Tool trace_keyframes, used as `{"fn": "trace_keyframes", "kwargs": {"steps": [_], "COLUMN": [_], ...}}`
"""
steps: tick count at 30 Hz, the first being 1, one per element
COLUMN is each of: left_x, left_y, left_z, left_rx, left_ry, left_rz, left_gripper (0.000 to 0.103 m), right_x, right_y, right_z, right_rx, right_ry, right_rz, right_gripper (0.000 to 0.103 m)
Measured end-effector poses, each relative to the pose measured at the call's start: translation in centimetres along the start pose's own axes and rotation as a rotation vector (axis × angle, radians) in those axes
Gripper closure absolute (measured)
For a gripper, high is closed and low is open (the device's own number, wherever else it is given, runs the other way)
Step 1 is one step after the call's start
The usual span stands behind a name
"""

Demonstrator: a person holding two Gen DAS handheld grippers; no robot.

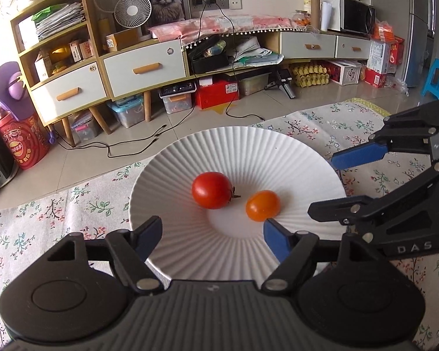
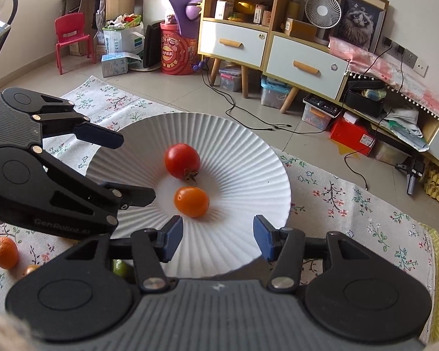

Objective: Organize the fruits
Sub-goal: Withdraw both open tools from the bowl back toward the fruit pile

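A floral cloth (image 2: pixel 336 204) carries a ribbed white plate (image 1: pixel 248 146) holding a red tomato (image 1: pixel 212 190) and, just beside it, a smaller orange tomato (image 1: pixel 262 205). Left gripper (image 1: pixel 212 235) and right gripper (image 2: pixel 218 238) hover over the plate's near rim, jaws open and empty. An orange fruit (image 2: pixel 4 252) lies on the cloth, apart from the plate.

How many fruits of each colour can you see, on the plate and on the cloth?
Red: 1, the red tomato on the white plate
Orange: 2, the orange tomato on the plate and the orange fruit on the flowered cloth
Green: 1, the green fruit, mostly hidden
Total: 4
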State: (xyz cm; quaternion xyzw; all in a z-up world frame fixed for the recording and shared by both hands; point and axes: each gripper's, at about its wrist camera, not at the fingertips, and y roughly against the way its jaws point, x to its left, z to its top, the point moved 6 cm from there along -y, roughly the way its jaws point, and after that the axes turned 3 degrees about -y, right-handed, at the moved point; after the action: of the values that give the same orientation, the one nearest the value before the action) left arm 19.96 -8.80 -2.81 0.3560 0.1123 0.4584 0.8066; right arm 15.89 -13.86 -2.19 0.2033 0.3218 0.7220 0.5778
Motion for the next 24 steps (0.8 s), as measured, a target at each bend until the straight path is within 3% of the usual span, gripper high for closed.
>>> {"fn": "trace_keyframes", "kwargs": {"steps": [5,17,24], "left_x": [-0.3,-0.7,-1.5], "left_y": [2.3,7.5,9.7], "left_z": [-1.2,-4.8,-6.7], "left_rx": [-0.001,0.019,0.019], "left_ry": [0.0,0.008,0.003], "left_rz": [0.004,0.019,0.015], "left_gripper": [0.019,0.008,0.005], "right_x": [0.0,2.2,3.6], "right_y": [2.2,6.9,8.6], "right_z": [-0.4,-1.9,-2.9], "right_rx": [-0.033,-0.067,-0.094], "right_ry": [-0.031,-0.047,-0.078], "right_rz": [0.0,-0.003,0.045], "right_gripper": [0.038,0.024,0.012]}}
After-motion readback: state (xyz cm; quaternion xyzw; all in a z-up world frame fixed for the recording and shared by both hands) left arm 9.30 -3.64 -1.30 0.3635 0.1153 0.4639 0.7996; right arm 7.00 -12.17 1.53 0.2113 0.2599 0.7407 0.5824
